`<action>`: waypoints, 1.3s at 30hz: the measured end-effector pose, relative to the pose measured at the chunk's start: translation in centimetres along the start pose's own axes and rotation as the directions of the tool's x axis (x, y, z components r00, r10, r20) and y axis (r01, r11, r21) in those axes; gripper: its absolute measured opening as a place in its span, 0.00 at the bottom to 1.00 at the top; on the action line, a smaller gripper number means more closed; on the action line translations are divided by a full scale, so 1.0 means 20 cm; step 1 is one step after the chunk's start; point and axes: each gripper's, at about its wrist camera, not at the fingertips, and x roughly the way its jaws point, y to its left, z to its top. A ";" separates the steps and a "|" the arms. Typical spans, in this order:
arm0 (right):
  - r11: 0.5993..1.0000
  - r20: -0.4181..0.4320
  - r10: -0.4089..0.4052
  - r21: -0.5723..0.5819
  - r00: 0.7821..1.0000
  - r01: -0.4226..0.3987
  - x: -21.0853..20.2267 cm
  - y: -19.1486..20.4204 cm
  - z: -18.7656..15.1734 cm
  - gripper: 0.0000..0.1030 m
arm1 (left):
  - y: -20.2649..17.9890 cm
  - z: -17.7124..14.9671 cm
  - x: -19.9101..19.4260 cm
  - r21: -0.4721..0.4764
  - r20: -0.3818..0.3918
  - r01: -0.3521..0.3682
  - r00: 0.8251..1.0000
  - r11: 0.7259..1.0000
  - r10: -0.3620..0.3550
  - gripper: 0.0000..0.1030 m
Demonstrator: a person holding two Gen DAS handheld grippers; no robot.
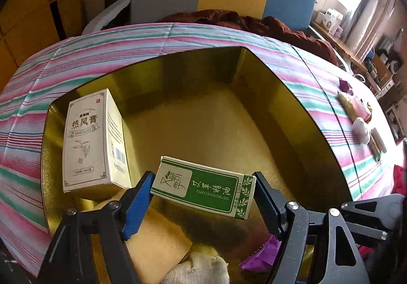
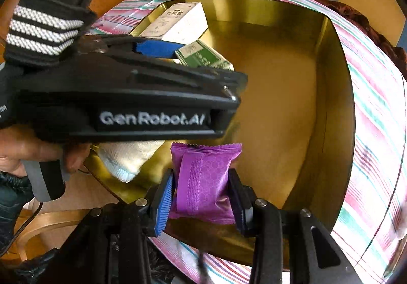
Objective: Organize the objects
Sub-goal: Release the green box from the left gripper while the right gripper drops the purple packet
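You are at the placing step: both grippers hang over the gold tin (image 1: 300, 116) on the striped cloth (image 1: 152, 37), each carrying one item. Your left gripper (image 1: 203, 195) stands about half open, its pads clamped on the ends of the green essential-oil box (image 1: 206, 186). The box's long axis runs straight across between the pads, roughly level above the tin floor, just beside the white carton (image 1: 94, 141) lying inside. Your right gripper (image 2: 201, 195) is nearly closed, pinching the purple sachet (image 2: 203, 177) upright, its crimped end pointing away from you. Next, you probably need to lower each item, then release.
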 end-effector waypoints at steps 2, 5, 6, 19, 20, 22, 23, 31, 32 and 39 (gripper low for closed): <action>1.000 0.003 -0.004 -0.001 1.000 0.004 0.01 0.00 0.01 0.41 | 0.00 -0.01 0.01 0.008 -0.003 -0.011 1.000 1.000 0.011 0.74; 1.000 0.011 -0.022 -0.010 1.000 0.022 0.02 0.02 0.01 0.41 | -0.02 -0.01 0.02 0.030 -0.002 -0.027 1.000 0.999 0.027 0.75; 1.000 0.014 -0.026 -0.011 1.000 0.026 0.03 0.03 0.01 0.41 | -0.02 -0.01 0.04 0.037 -0.003 -0.036 0.999 0.999 0.036 0.75; 1.000 0.048 0.018 0.022 0.999 -0.019 0.01 0.00 -0.03 0.46 | -0.03 -0.02 0.06 0.058 -0.020 -0.055 0.998 0.997 0.056 0.81; 0.999 0.052 0.024 0.026 0.998 -0.026 0.01 0.00 -0.03 0.47 | -0.02 -0.02 0.06 0.056 -0.019 -0.050 0.999 0.997 0.051 0.83; 0.999 0.061 0.032 0.034 0.998 -0.034 0.00 -0.01 -0.03 0.49 | -0.02 -0.03 0.05 0.048 -0.015 -0.040 0.999 0.998 0.041 0.84; 0.999 0.070 0.032 0.041 0.997 -0.035 -0.02 -0.02 -0.04 0.50 | -0.01 -0.03 0.04 0.043 -0.012 -0.035 0.999 0.998 0.036 0.84; 0.998 0.181 -0.043 0.062 0.982 0.032 -0.20 -0.04 -0.10 0.57 | 0.00 -0.06 -0.20 -0.045 0.144 -0.090 0.985 0.995 0.095 0.88; 0.996 0.208 -0.079 0.062 0.975 0.067 -0.23 -0.03 -0.10 0.58 | 0.00 -0.07 -0.23 -0.065 0.171 -0.110 0.978 0.992 0.120 0.89; 0.949 0.370 -0.317 0.125 0.873 0.291 -0.35 -0.05 -0.07 0.58 | -0.01 -0.18 -0.47 -0.198 0.319 -0.193 0.914 0.961 0.250 0.96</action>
